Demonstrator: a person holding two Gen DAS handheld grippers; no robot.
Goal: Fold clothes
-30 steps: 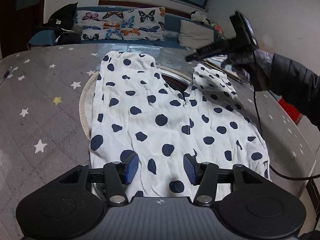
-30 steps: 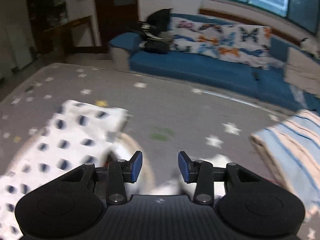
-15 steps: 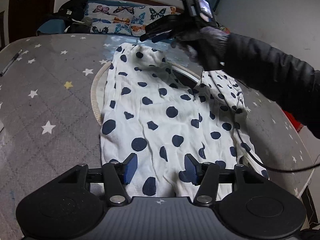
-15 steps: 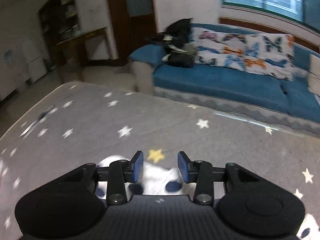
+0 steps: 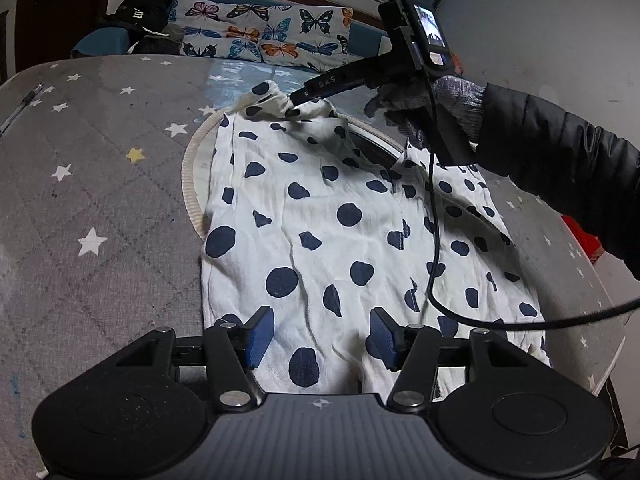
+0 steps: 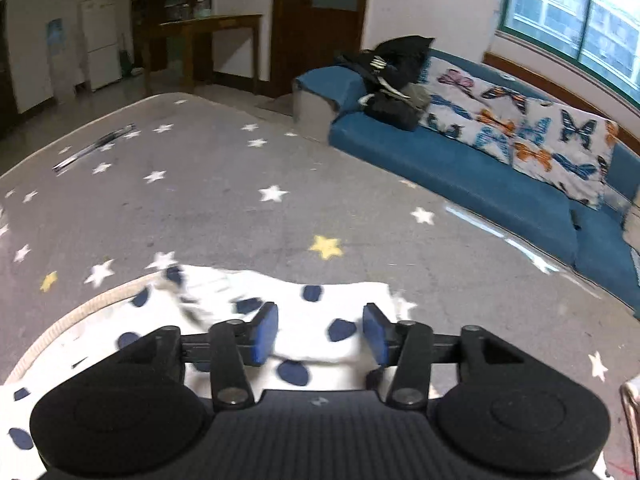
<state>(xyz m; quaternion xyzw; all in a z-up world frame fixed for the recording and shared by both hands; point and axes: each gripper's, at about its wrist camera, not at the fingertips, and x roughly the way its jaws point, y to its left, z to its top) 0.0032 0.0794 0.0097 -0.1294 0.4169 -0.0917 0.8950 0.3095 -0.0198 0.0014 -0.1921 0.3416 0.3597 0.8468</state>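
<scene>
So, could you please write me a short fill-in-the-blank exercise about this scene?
1. The white garment is covered in dark blue ____.
2. The grey table cover is printed with white and yellow ____.
3. The cushions on the blue sofa show ____.
4. The right tongs reach the garment's ____ end, away from the left tongs.

Missing words: spots; stars; butterflies; far

Black grippers, blue-padded fingers [image 5: 260, 336]; grey glove [image 5: 416, 100], black sleeve [image 5: 560, 168].
</scene>
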